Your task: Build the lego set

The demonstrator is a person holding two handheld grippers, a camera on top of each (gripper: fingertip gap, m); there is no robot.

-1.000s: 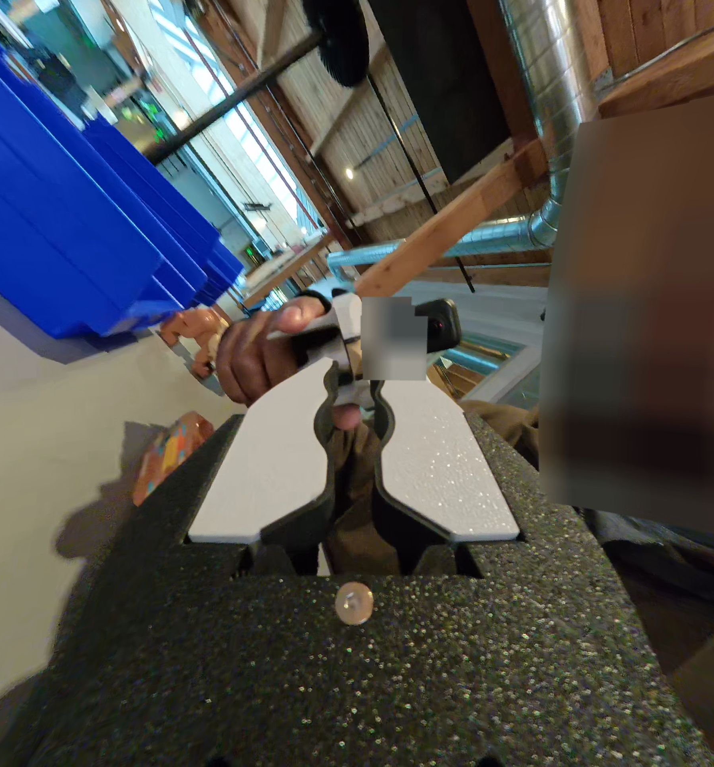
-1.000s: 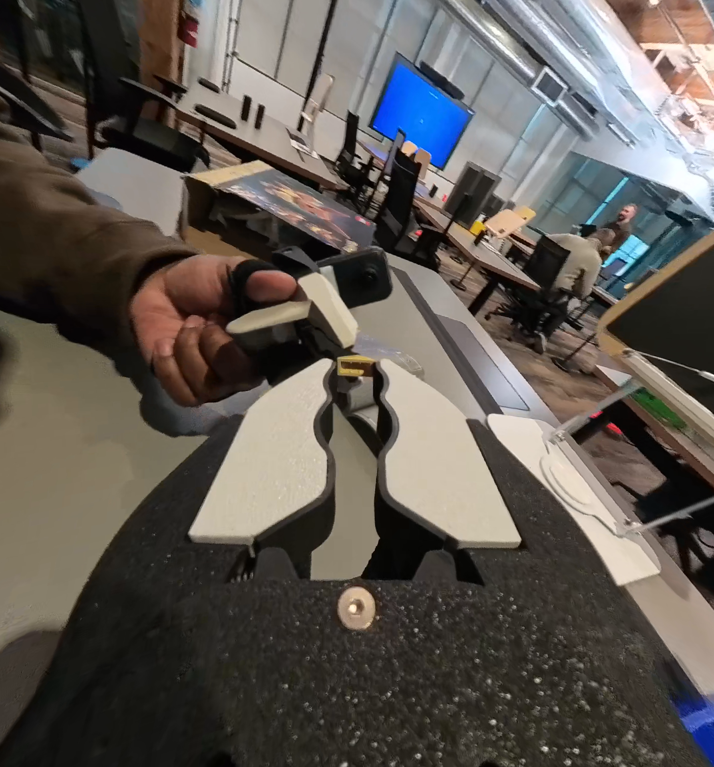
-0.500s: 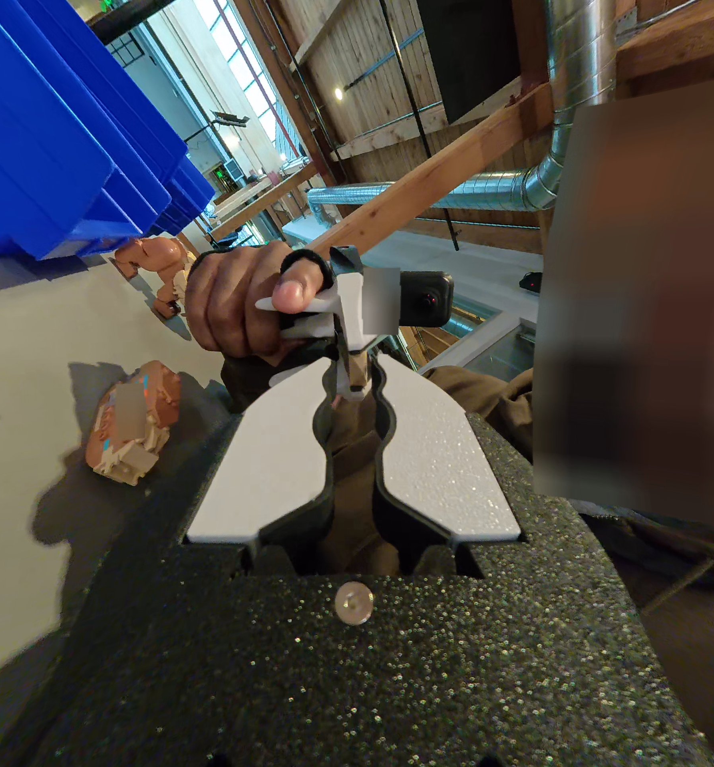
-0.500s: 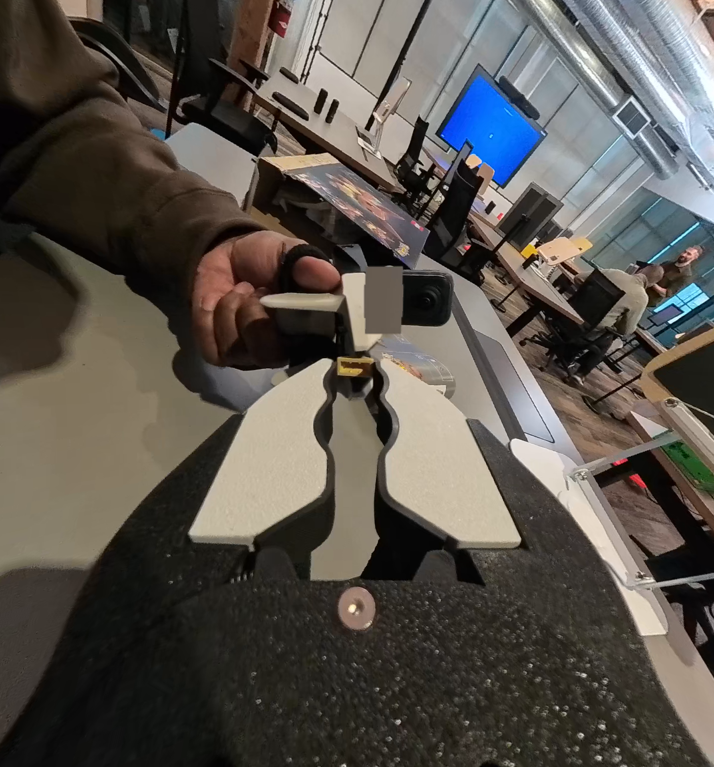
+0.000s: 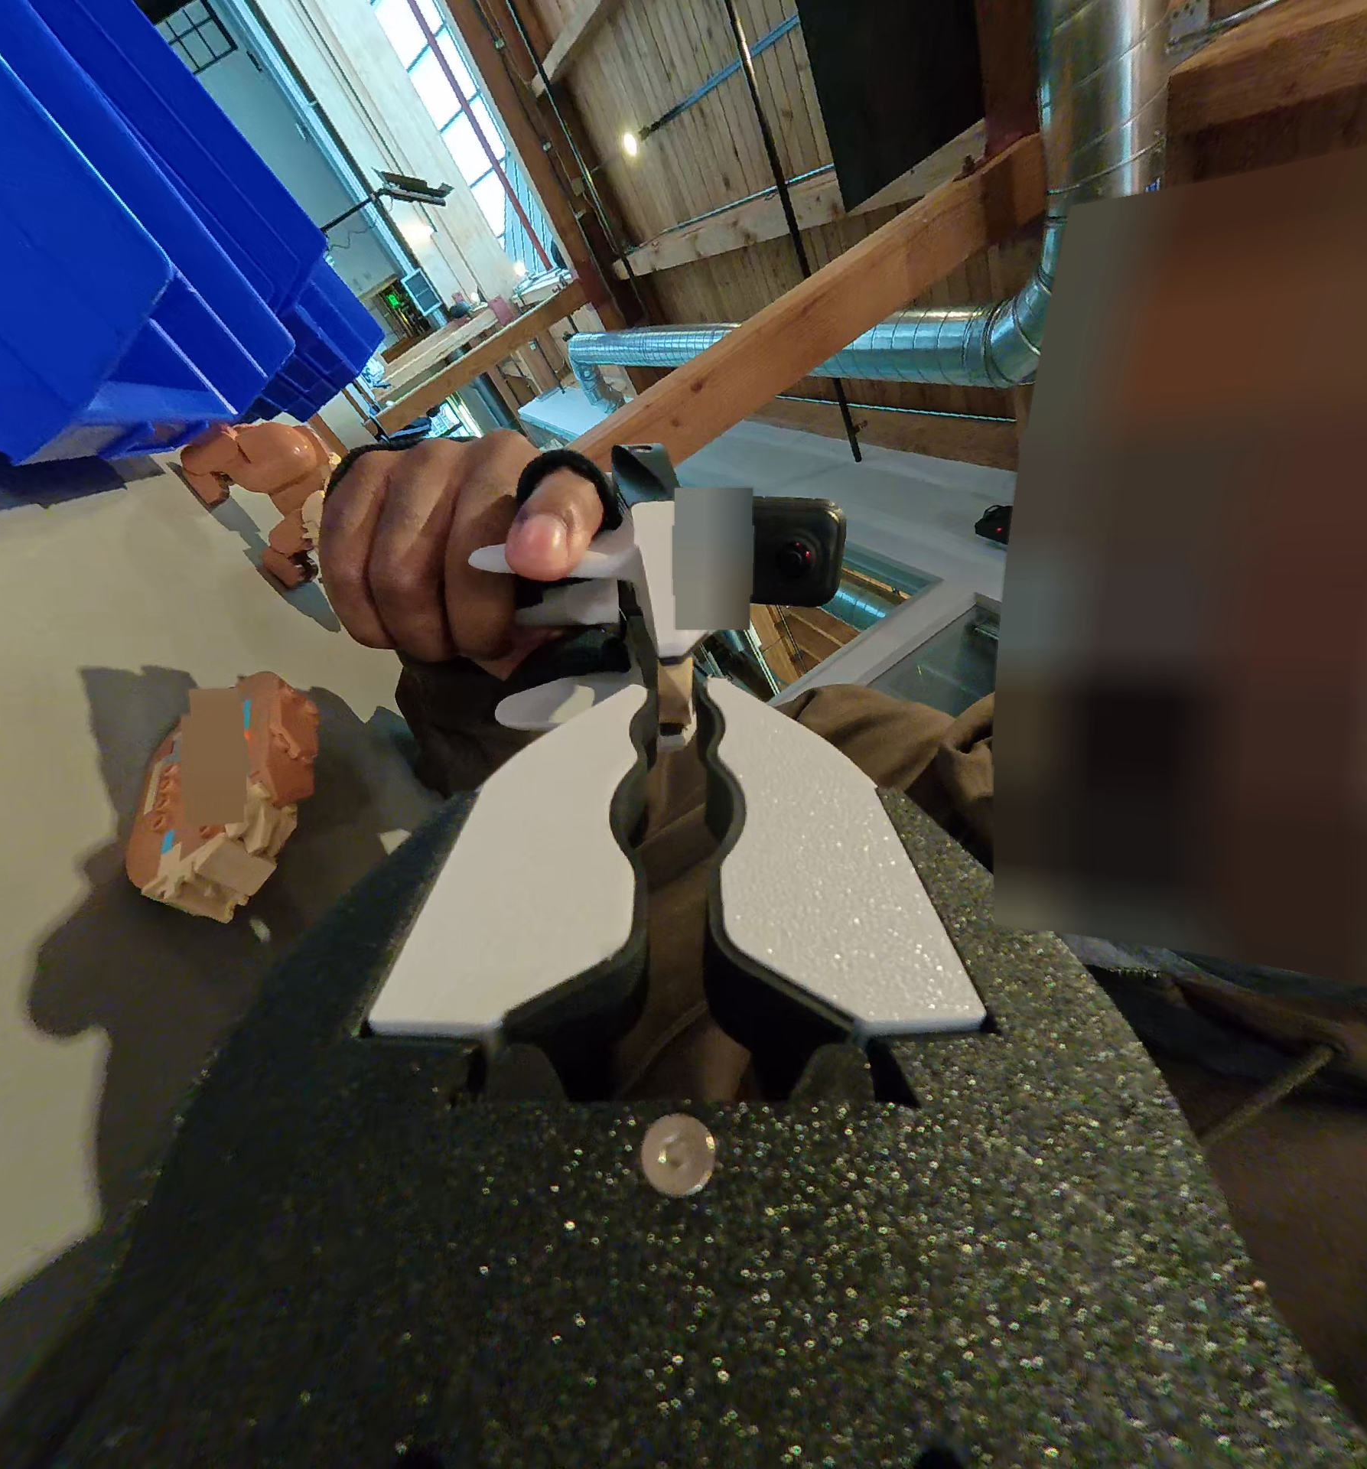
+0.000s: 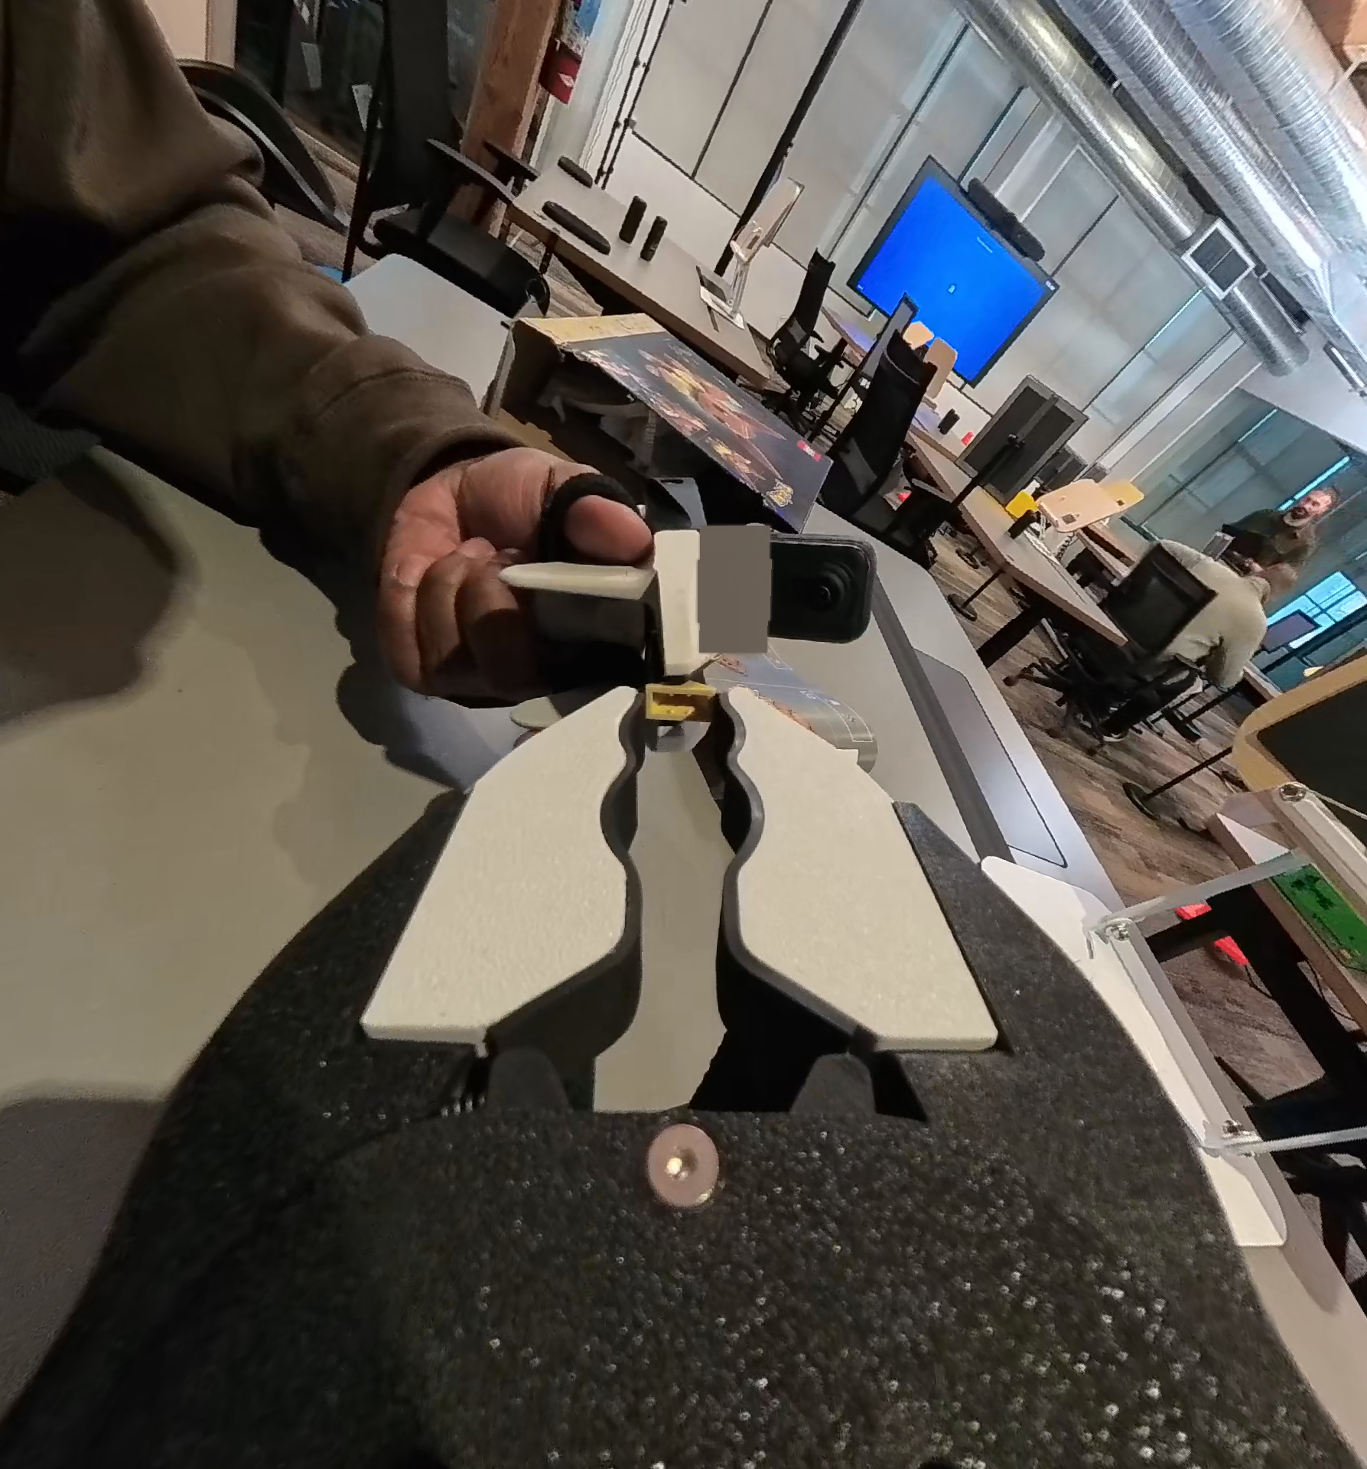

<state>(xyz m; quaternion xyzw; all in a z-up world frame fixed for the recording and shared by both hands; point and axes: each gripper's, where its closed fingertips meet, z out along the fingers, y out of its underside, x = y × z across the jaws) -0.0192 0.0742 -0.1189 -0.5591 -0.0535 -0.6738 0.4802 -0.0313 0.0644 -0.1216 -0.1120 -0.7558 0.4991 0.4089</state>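
My left gripper (image 5: 673,715) is shut on a small tan lego piece (image 5: 673,703), held in the air above the grey table (image 5: 44,676). My right gripper (image 6: 680,707) is shut on a small yellow lego piece (image 6: 678,701). The two grippers face each other tip to tip, so the pieces meet or nearly meet; I cannot tell if they touch. Each view shows the other gripper's camera and the hand holding it: the right hand (image 5: 426,556) and the left hand (image 6: 457,604). A brown and tan lego build (image 5: 219,803) lies on the table left of my left gripper.
Another brown lego figure (image 5: 267,485) stands by stacked blue bins (image 5: 108,238). A lego box (image 6: 664,397) and a booklet (image 6: 807,715) lie beyond the grippers. A clear stand (image 6: 1125,922) is at the table's right edge. Seated people and desks are far behind. The tips of both grippers are at nearly the same place.
Both grippers have swung and lined up tip to tip, each keeping its piece. The brown build on the table has come fuller into the left wrist view.
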